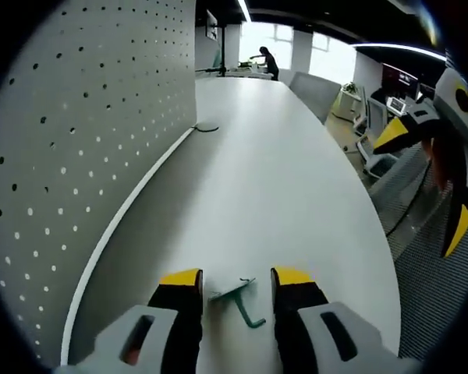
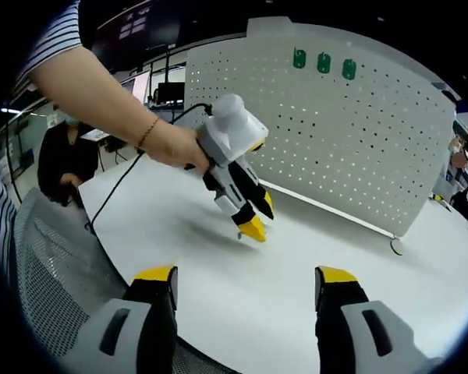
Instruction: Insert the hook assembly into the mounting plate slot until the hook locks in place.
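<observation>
Down on the white table (image 1: 281, 179), the green hook (image 1: 239, 300) lay between the left gripper's (image 1: 236, 279) parted jaws, untouched. Farther right, the right gripper (image 2: 244, 274) hovered with jaws wide apart, facing the pegboard (image 2: 359, 148) carrying three green hooks (image 2: 324, 62).

Green hook (image 1: 238, 300) lying flat on the white bench (image 1: 281, 187) — between the spread jaws of the left tool (image 1: 236, 279), touching neither. Pegboard (image 1: 86, 140) standing upright along the bench's left side — right tool (image 1: 437, 156) at the right edge.
</observation>
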Motion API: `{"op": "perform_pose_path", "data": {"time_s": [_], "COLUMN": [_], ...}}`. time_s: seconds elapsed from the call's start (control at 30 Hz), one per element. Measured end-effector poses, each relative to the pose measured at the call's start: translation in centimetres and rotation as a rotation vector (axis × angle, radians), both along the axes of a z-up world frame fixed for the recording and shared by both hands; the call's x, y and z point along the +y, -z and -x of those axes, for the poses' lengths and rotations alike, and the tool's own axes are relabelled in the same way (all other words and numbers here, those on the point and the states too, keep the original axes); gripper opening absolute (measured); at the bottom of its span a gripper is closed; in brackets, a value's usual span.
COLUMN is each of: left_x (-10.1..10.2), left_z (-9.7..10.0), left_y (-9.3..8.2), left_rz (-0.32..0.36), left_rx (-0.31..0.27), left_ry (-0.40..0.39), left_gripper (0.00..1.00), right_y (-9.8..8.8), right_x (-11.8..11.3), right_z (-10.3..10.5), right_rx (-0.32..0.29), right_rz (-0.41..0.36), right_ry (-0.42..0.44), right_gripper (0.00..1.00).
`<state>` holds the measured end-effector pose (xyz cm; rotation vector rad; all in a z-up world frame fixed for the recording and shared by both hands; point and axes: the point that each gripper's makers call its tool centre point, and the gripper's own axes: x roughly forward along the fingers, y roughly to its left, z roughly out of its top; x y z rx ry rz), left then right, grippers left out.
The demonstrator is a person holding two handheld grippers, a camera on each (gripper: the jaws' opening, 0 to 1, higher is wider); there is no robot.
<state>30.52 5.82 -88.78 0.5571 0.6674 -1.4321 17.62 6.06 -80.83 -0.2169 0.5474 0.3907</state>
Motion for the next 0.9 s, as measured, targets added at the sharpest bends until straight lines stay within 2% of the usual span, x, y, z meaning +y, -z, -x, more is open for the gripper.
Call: {"op": "perform_pose_path", "data": {"time_s": [0.33, 0.5, 0.9], "left_x": [0.2, 0.9, 2.2], "left_z": [0.5, 0.3, 0.2], "left_y": [1.0, 1.4, 1.6], "left_rz": [-0.093, -0.141, -0.172], "left_rx": [-0.028, -0.031, 0.002], "left_ry": [0.089, 0.076, 0.023], "left_gripper": [0.17, 0.07, 0.03], "right_y": [-0.1, 0.0, 0.1], "right_x": [-0.1, -0.2, -0.4], "right_z": [0.1, 0.0, -0.1], "right_rx": [-0.005, -0.003, -0.003], "right_rz": [0.005, 0.008, 0.019], "right_ry": [0.003, 0.005, 0.006], "right_gripper": [0.65, 0.63, 0.61]}}
